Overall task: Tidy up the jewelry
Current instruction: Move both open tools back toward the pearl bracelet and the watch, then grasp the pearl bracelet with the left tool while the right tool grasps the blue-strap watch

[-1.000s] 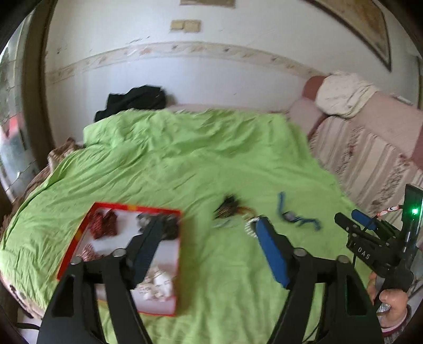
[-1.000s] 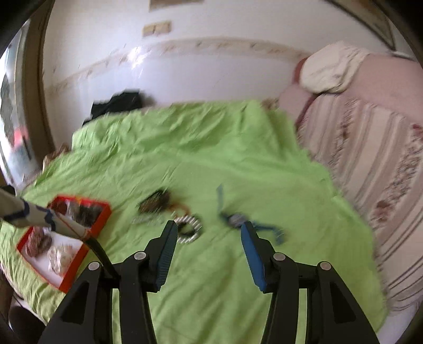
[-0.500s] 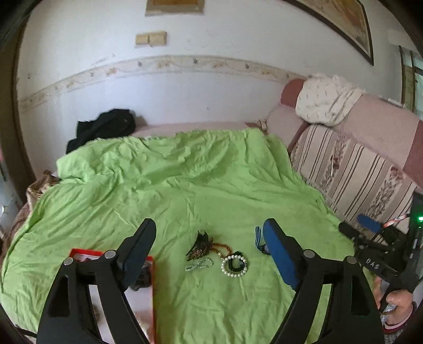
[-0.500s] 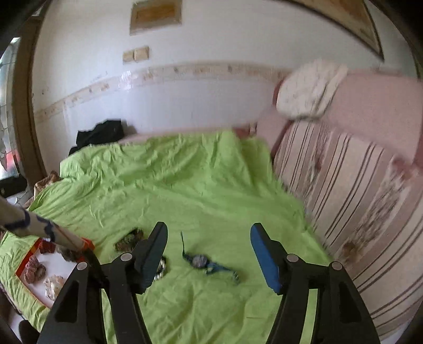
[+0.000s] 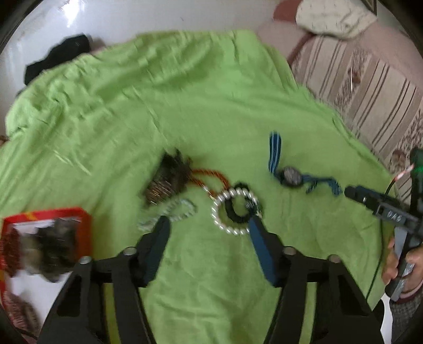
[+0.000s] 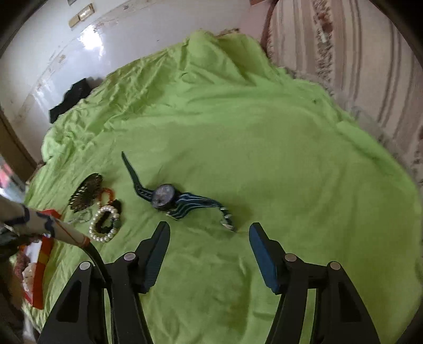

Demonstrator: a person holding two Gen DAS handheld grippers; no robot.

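Observation:
Loose jewelry lies on a green bedsheet (image 5: 211,111). A pearl bracelet (image 5: 218,223) rings a black band (image 5: 235,218). Beside them are a dark comb-like clip (image 5: 166,180), an orange bead string (image 5: 211,176) and a silver chain (image 5: 182,209). My left gripper (image 5: 208,222) hovers just in front of this pile, jaws closing, pressing on nothing; its right fingertip overlaps the bracelet's edge. A blue-strapped watch (image 6: 164,197) lies just beyond my right gripper (image 6: 208,226). Those jaws are closing slightly with only bare sheet between them. The red-rimmed box (image 5: 53,211) holds several pieces.
A striped sofa (image 5: 370,87) with a cream cushion (image 5: 335,16) borders the bed on the right. A black garment (image 5: 58,55) lies at the far edge by the white wall. A patterned sleeve (image 6: 31,222) crosses the right view's left side, and a hand (image 5: 401,262) holds the right gripper.
Both grippers have dropped toward the bed and tilted down, so the jewelry looms larger. The left jaws have narrowed. The left view swung from the box to the jewelry pile.

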